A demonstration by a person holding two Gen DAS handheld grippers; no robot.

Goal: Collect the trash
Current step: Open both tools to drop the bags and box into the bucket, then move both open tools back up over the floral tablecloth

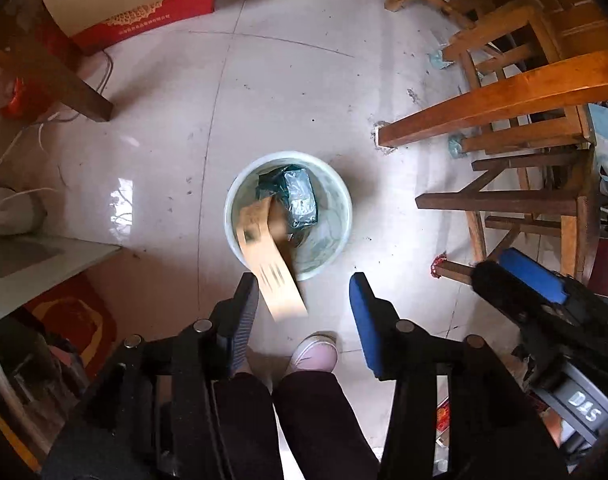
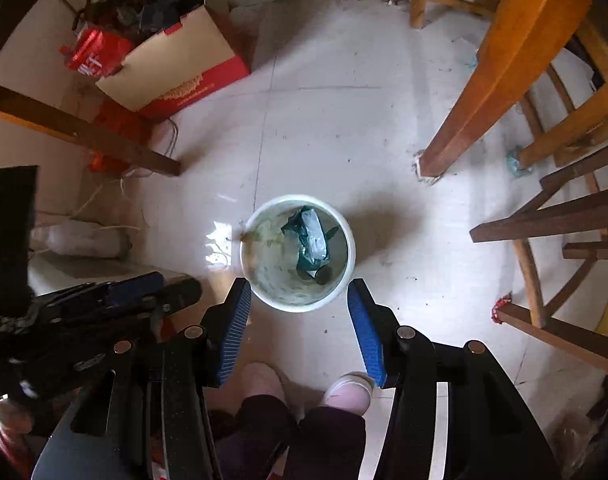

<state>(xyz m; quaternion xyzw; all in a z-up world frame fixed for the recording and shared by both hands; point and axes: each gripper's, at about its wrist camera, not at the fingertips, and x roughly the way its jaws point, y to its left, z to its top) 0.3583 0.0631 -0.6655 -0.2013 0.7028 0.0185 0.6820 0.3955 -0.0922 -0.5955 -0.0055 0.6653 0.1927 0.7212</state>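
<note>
Pale tiled floor, white bucket at centre, wooden furniture around.

Left wrist view: a glossy, speckled tile floor (image 1: 304,92) is seen from above. The white bucket (image 1: 239,192) stands on it, holding a dark green packet (image 1: 299,196). A blurred tan cardboard strip (image 1: 275,276) is caught over the bucket's near rim, just beside the left finger and free of both pads; the left gripper (image 1: 304,292) is held open. A red carton (image 1: 143,16) lies upper left, chair legs (image 1: 484,104) right. Pink shoes (image 1: 316,354) are seen below.

Right wrist view: the bucket sits between the parted fingers of the right gripper (image 2: 299,300), nothing gripped. The left gripper is seen at lower left.
</note>
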